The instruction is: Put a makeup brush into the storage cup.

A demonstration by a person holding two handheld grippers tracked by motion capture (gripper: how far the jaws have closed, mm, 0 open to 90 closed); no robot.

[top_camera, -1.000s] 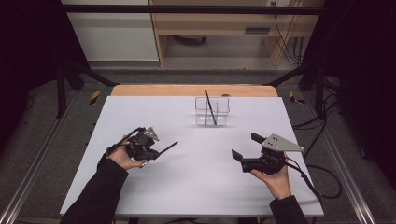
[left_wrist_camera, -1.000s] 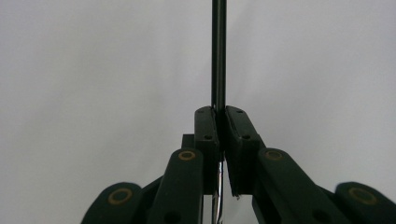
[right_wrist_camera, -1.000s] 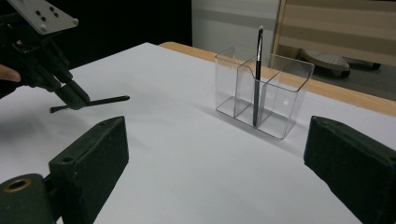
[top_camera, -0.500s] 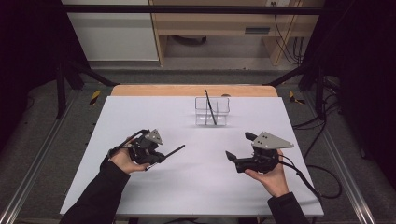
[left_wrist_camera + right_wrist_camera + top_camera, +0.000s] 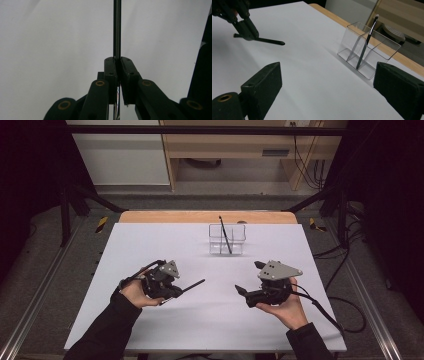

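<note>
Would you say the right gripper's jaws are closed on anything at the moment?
No, the right gripper has its jaws wide apart, with bare white table between them.

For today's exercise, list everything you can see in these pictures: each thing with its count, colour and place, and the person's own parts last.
Table: one, white top with a wooden far edge, centre.
Clear organiser: one, transparent, compartmented, far middle of the table.
Brush in organiser: one, dark handle, pale tip, leaning.
Held brush: one, black, slim, clamped in the left gripper, above the table.
Left gripper: one, black, shut on the held brush.
Right gripper: one, black, jaws open, holding nothing.
Hands: two, dark sleeves, near edge.
</note>
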